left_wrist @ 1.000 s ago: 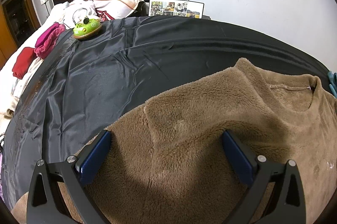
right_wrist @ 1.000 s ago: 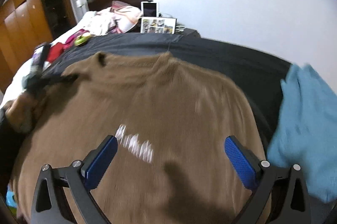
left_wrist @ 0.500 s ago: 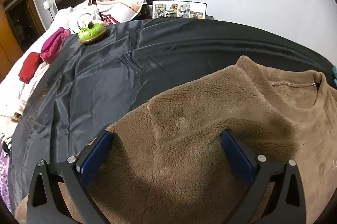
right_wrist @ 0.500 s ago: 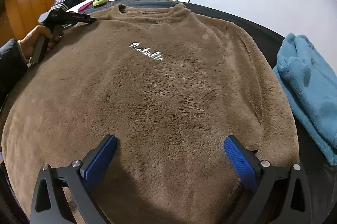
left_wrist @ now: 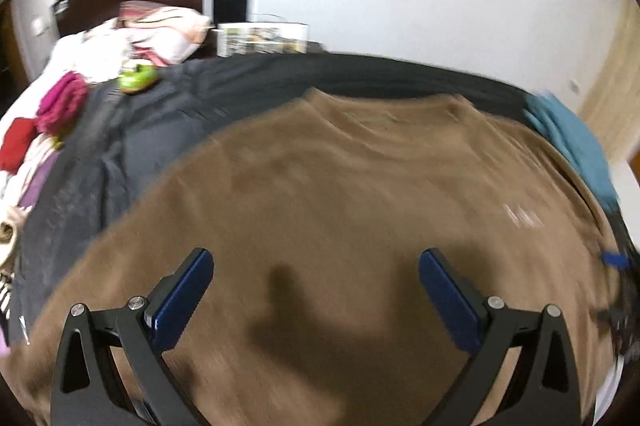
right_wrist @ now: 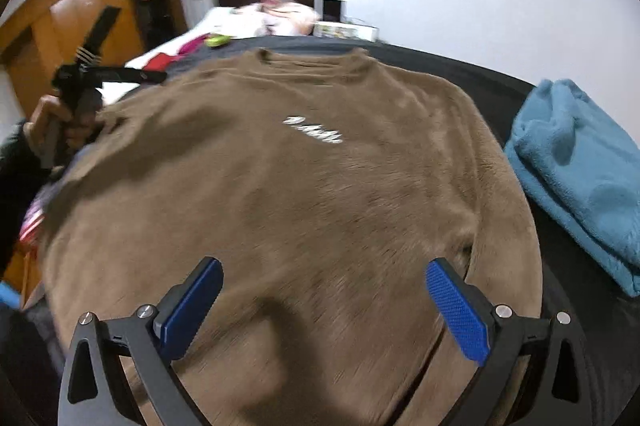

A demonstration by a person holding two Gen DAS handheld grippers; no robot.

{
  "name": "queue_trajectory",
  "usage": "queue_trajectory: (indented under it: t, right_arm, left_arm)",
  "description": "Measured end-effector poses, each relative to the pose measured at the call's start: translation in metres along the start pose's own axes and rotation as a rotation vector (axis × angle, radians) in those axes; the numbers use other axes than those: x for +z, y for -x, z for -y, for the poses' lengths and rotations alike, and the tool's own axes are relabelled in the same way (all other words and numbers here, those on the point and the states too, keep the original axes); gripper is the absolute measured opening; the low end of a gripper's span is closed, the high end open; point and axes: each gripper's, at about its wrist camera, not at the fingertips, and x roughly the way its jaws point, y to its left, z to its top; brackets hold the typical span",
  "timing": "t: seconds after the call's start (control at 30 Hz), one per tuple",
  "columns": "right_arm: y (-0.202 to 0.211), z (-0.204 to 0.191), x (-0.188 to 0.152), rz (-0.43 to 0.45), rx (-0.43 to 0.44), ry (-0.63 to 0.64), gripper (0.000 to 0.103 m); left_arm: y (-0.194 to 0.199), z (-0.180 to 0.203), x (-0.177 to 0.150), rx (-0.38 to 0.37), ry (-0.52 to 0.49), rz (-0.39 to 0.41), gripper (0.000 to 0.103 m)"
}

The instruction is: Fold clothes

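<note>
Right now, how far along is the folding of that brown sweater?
Barely begun. Done: the brown sweater lies spread flat, front up, on the dark sheet, no fold visible. In hand: nothing; the left tongs and right tongs are both open above the fabric. Left: every fold. The blue garment lies bunched beside it.

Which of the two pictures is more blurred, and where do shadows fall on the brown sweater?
Left wrist view: heavy motion blur smears the brown sweater and the blue garment; a dark shadow lies between the open left gripper fingers. Right wrist view: milder blur, the white lettering unreadable; shadows near the open right gripper and the left shoulder.
</note>
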Motion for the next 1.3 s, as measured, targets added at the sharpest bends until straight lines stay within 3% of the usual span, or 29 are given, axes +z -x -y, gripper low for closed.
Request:
queue_trajectory:
  t: [0.2, 0.33, 0.53, 0.77, 1.1, 1.3]
  right_arm:
    - [0.017, -0.038, -0.036, -0.059, 0.142, 0.171, 0.103]
    - [0.019, -0.058, -0.058, -0.110, 0.174, 0.270, 0.103]
    - [0.009, -0.059, -0.071, -0.170, 0.136, 0.316, 0.103]
    - [0.022, -0.044, -0.081, -0.185, 0.113, 0.291, 0.103]
    - [0.038, -0.040, -0.091, -0.063, 0.051, 0.190, 0.103]
    - [0.088, -0.035, -0.108, 0.073, -0.059, 0.066, 0.103]
  left_arm:
    - [0.021, 0.032, -0.057, -0.087, -0.072, -0.023, 0.103]
    - [0.026, 0.037, -0.078, -0.096, -0.084, -0.025, 0.103]
    - [0.011, 0.019, -0.092, -0.046, -0.051, -0.061, 0.103]
    - [0.013, 0.011, -0.104, -0.043, -0.051, -0.035, 0.103]
    - [0.011, 0.016, -0.103, 0.003, -0.061, -0.049, 0.103]
    - [0.028, 0.031, -0.096, -0.057, -0.037, -0.041, 0.103]
